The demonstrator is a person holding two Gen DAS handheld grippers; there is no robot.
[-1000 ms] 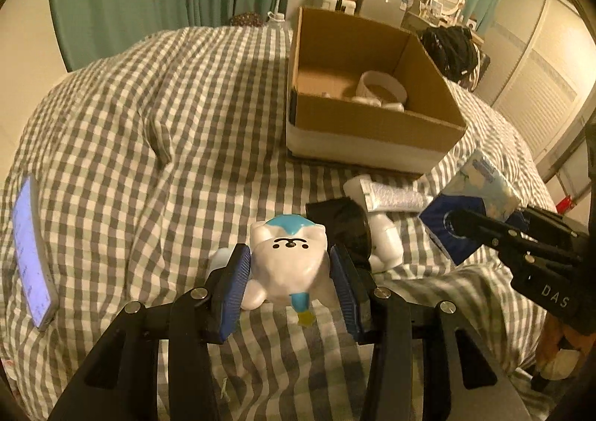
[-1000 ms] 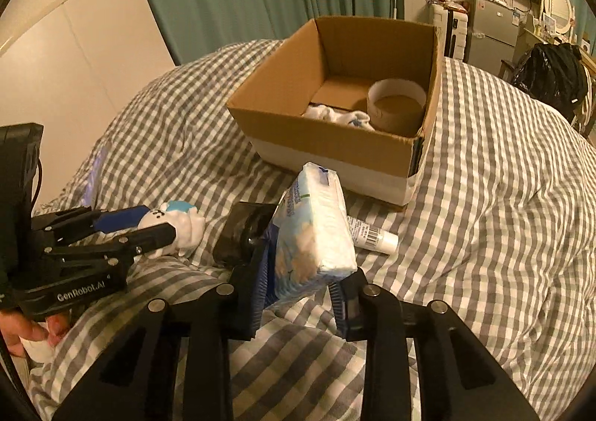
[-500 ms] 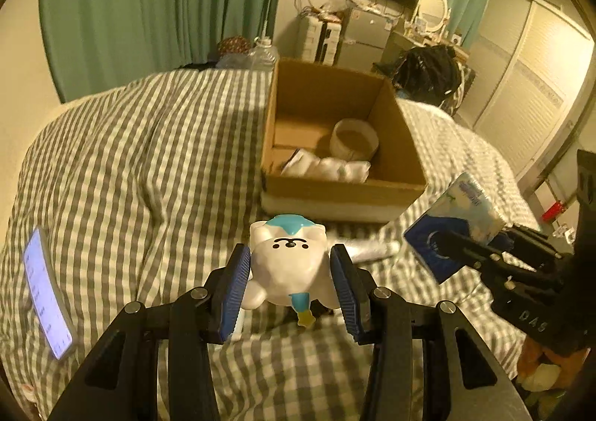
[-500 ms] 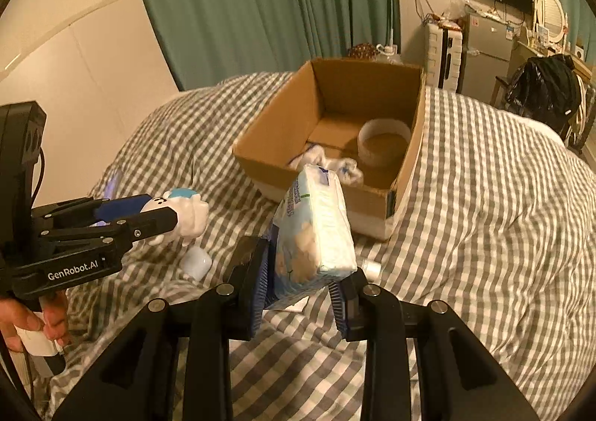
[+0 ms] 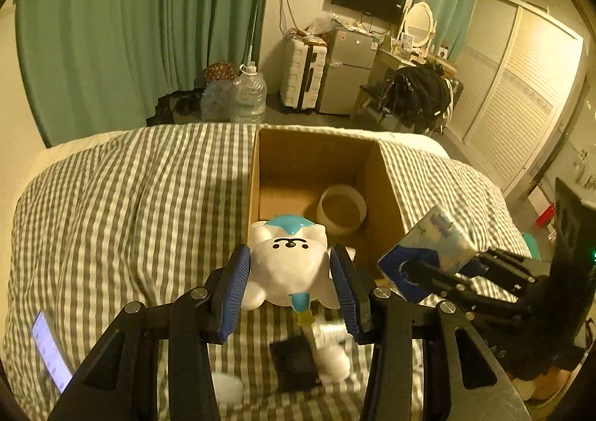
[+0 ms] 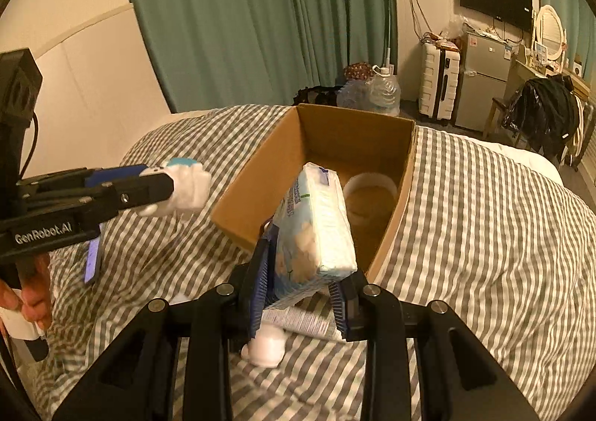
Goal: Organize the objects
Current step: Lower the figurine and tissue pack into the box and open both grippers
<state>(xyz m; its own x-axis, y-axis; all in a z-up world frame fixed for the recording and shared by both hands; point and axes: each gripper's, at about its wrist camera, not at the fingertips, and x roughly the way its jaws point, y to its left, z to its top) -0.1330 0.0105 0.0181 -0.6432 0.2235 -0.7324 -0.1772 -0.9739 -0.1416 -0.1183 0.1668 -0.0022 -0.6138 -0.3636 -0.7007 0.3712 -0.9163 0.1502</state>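
Observation:
My left gripper (image 5: 288, 281) is shut on a white bear toy (image 5: 290, 264) with a blue cap, held in the air above the near edge of the open cardboard box (image 5: 383, 194). My right gripper (image 6: 303, 289) is shut on a pack of tissues (image 6: 314, 231) and holds it up in front of the box (image 6: 257, 175). A white tape roll (image 5: 342, 209) lies in the box. The toy also shows in the right wrist view (image 6: 186, 188), left of the box. The tissue pack shows in the left wrist view (image 5: 428, 253) at the right.
The box sits on a bed with a grey checked cover (image 5: 130, 197). Below the grippers lie a black item (image 5: 294, 365), a white tube (image 6: 301, 320) and a small white piece (image 6: 266, 346). A lit phone (image 5: 50, 356) lies at the left. Curtains and furniture stand behind.
Both grippers have risen off the bed with their objects and moved toward the box, so the box interior now lies just beyond them.

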